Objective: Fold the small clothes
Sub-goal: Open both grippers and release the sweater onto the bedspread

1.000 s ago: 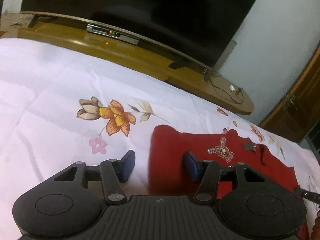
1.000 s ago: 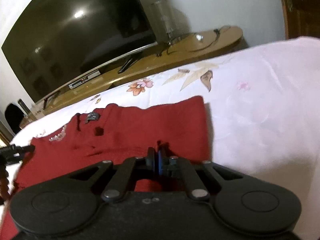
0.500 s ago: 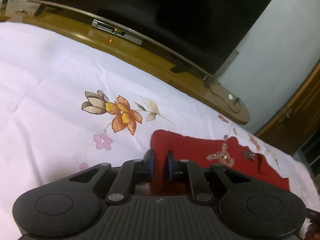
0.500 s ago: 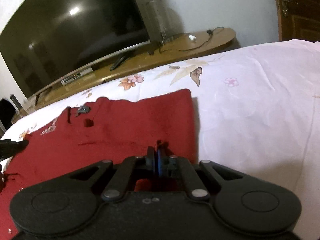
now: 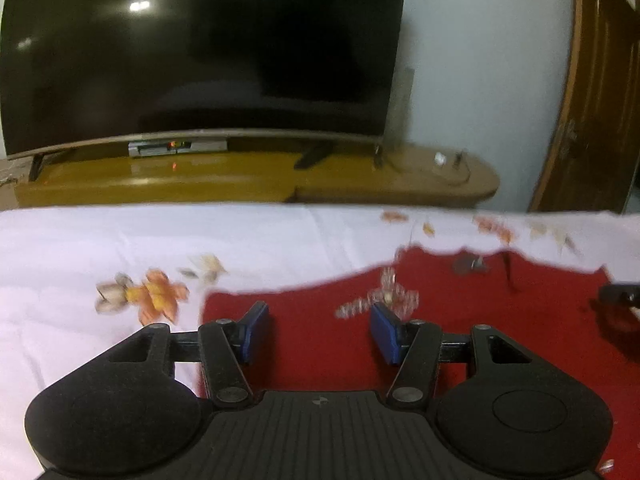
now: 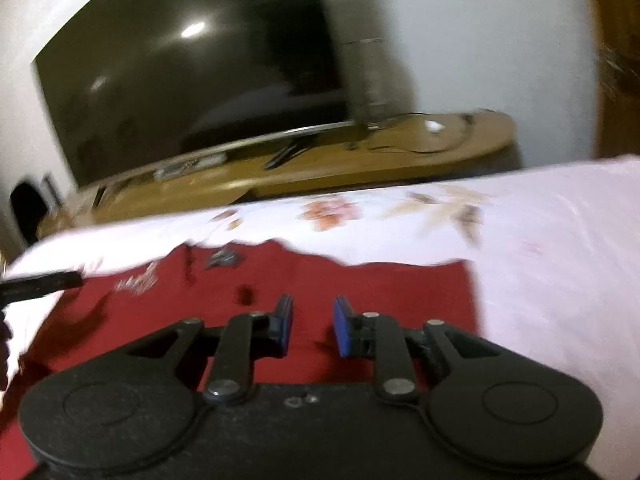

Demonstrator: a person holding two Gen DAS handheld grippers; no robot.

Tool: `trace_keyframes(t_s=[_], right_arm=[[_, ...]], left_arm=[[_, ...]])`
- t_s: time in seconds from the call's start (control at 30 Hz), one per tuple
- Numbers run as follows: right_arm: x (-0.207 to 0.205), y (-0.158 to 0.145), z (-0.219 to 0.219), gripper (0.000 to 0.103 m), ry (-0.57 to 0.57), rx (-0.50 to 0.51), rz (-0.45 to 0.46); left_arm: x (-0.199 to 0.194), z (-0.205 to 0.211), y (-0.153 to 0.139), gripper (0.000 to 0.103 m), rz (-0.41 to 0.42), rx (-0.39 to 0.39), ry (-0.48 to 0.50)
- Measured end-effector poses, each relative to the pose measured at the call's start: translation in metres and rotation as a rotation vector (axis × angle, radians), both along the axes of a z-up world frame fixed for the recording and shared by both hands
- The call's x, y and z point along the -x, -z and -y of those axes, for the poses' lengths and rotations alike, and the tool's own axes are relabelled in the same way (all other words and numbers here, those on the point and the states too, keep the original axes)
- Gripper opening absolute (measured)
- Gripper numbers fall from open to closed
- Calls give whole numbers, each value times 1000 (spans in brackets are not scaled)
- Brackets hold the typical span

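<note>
Left gripper (image 5: pixel 319 332): matte black body with two round side lobes, ribbed central plate bearing a small round mark, silver pivot screws, blue pads (image 5: pixel 256 330). Right gripper (image 6: pixel 313 330): same black housing, circular embossed lobes, silver screws, blue pads (image 6: pixel 285 326), smooth central plate.

The left gripper (image 5: pixel 318 330) is seen with its blue-padded fingers (image 5: pixel 256 330) spread wide apart over a red garment (image 5: pixel 500 340), nothing being held between them. The garment is laid flat on a white floral bedsheet (image 5: pixel 120 248), towards its right side, with beaded trim (image 5: pixel 380 300) near the right finger. A television (image 5: pixel 200 52) is seen on a wooden stand (image 5: pixel 260 180) beyond the sheet's far edge.
</note>
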State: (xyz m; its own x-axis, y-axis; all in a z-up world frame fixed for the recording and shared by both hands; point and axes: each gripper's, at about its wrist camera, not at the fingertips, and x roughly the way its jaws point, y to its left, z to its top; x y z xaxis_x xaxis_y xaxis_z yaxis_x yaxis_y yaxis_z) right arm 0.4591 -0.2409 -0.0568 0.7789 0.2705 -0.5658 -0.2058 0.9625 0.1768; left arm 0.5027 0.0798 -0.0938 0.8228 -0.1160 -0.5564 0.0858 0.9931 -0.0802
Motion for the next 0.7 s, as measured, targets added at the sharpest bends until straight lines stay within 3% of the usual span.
trace_keyframes(t_s=[0.07, 0.13, 0.2, 0.27, 0.33, 0.37, 0.43, 0.47, 0.5, 0.53, 0.6, 0.7], right_arm=[[-6, 7, -21, 22, -51, 48, -10], [-13, 16, -32, 18, -56, 123, -28], [-19, 30, -18, 15, 64, 192, -41], [-17, 33, 16, 4, 108, 64, -50], [-18, 31, 21, 2, 101, 69, -64], [-18, 29, 17, 3, 94, 97, -65], [-13, 21, 8, 19, 90, 118, -49], [-6, 15, 2, 28, 71, 110, -13], [1, 9, -4, 29, 49, 103, 18], [5, 6, -10, 31, 27, 97, 27], [8, 7, -28, 33, -44, 93, 15], [12, 21, -48, 34, -124, 159, -16]], left_arm=[[-2, 4, 14, 56, -31, -35, -32], [-3, -4, 16, 56, -27, -4, -56], [-5, -7, 16, 56, -33, -11, -65], [-3, -10, 17, 56, -33, -7, -59], [-3, -8, 17, 56, -39, -22, -60], [-3, -6, 15, 56, -41, -31, -64], [2, 5, 8, 57, -14, -65, -59], [9, 12, 3, 63, 18, -88, -36], [15, 20, 0, 76, 44, -105, -18], [20, 23, -4, 80, 55, -111, 0], [25, 32, -4, 81, 55, -124, 16], [25, 34, 15, 81, -25, -134, 22]])
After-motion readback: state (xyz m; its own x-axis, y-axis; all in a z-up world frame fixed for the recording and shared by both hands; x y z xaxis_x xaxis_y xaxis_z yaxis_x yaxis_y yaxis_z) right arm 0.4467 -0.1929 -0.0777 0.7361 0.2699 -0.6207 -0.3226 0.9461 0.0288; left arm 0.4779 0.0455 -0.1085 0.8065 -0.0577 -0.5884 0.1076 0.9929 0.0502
